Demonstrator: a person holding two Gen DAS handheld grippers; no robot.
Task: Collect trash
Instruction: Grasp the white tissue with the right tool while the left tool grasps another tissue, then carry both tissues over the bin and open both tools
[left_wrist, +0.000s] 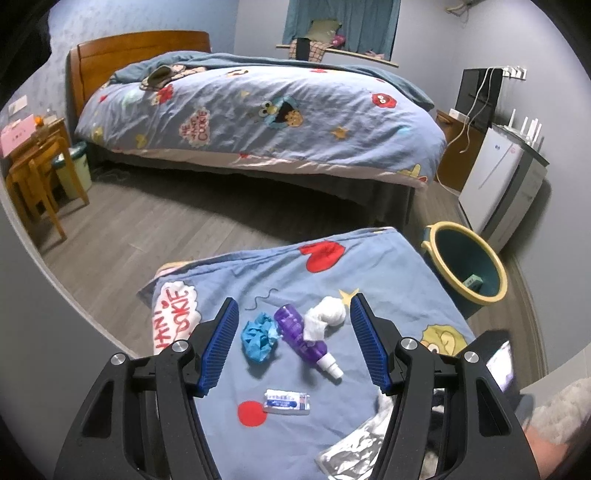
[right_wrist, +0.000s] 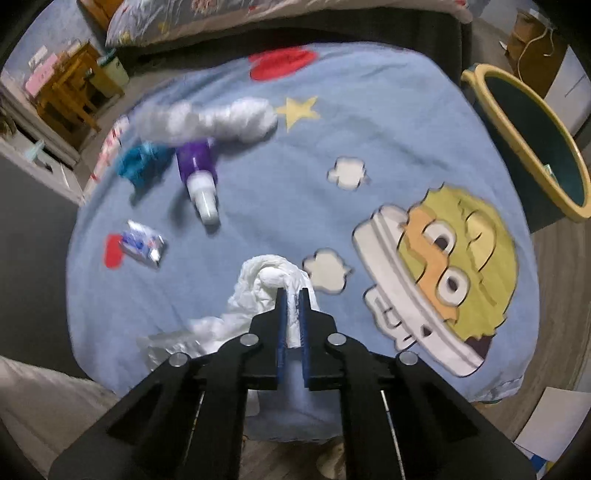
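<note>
Bed (left_wrist: 258, 122), wooden chair (left_wrist: 33, 184), perhaps fridge (left_wrist: 491, 181)

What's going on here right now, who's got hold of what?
A person is clearing trash off a cartoon-print blanket. The right claw is shut on a crumpled white plastic bag. The left claw is open above a purple spray bottle, a blue crumpled glove and a white tissue wad, touching none. A small wrapper lies nearer. The bin stands beside the blanket.

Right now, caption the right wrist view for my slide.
Right gripper shut on white plastic bag atop blue cartoon blanket.
</note>
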